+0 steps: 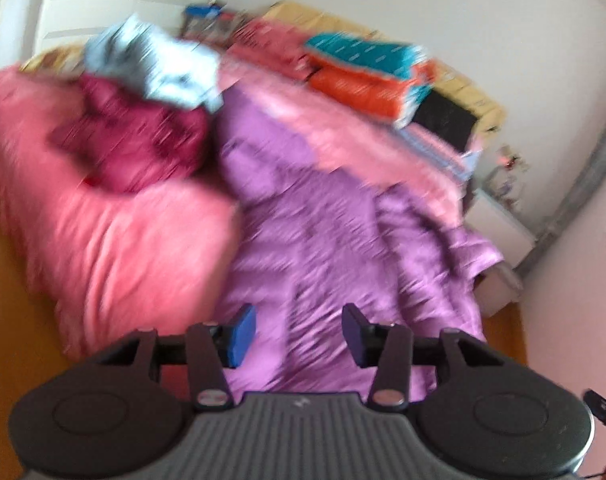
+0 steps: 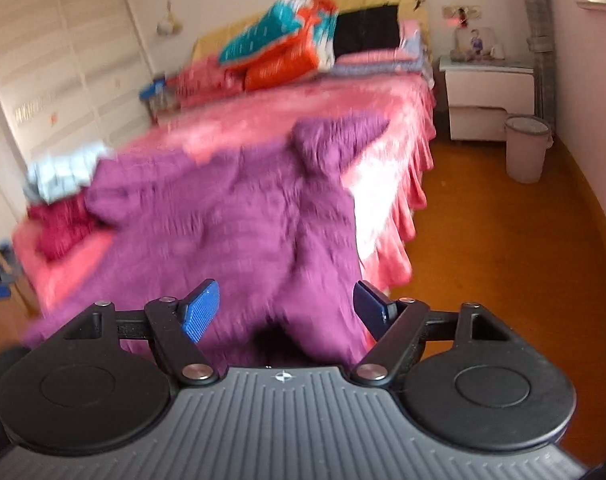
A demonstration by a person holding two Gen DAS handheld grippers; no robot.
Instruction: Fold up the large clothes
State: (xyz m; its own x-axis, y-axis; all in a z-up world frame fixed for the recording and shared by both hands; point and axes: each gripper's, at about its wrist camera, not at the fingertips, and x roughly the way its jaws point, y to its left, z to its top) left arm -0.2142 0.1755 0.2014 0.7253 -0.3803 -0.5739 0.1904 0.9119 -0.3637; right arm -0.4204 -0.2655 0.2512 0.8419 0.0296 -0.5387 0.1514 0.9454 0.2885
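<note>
A large purple garment [image 1: 327, 216] lies crumpled on the near end of a pink-covered bed [image 1: 103, 240], partly hanging over the foot edge. It also shows in the right wrist view [image 2: 231, 216], with a sleeve reaching toward the bed's middle. My left gripper [image 1: 299, 334] is open and empty, just above the garment's near part. My right gripper [image 2: 287, 312] is open and empty, with the garment's near edge lying between and below its blue pads [image 2: 201, 312]. Both views are motion-blurred.
A dark red garment [image 1: 131, 144] and a light blue one [image 1: 159, 68] are heaped on the bed's left. Folded teal and orange bedding [image 2: 279, 44] lies at the headboard. A white nightstand [image 2: 487, 96] and a bin [image 2: 527, 148] stand right of the bed on the wooden floor [image 2: 503, 260].
</note>
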